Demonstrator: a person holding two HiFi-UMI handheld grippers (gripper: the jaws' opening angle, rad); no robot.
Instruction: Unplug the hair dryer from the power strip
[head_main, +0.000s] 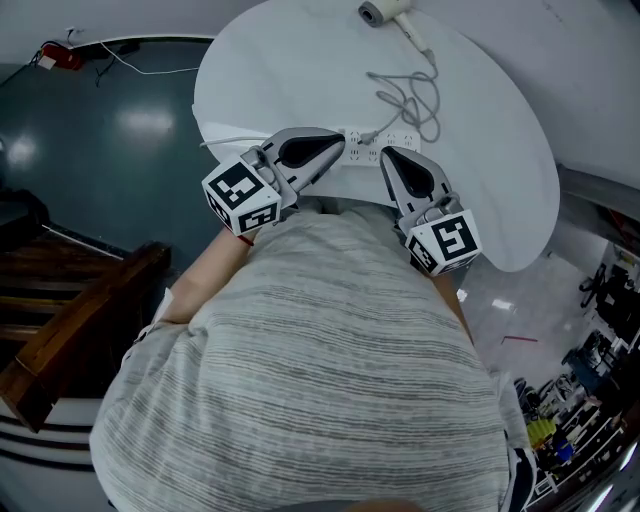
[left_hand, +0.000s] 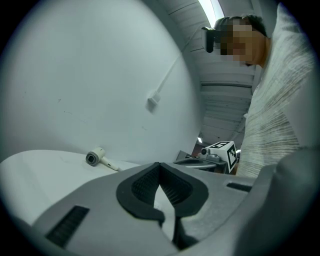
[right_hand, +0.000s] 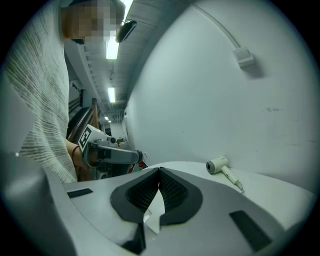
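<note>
Apparently the cord (head_main: 417, 96) from the hair dryer (head_main: 385, 12) at the table's (head_main: 270, 70) far edge ends at the power strip (head_main: 362, 152) by the near edge; seated or pulled out, I cannot tell. Left gripper (head_main: 338, 149) and right gripper (head_main: 386, 153) hover there, jaws together, empty.

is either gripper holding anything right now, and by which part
Nothing is held. The left gripper and the right gripper are both shut and empty; the hair dryer lies untouched across the table.
</note>
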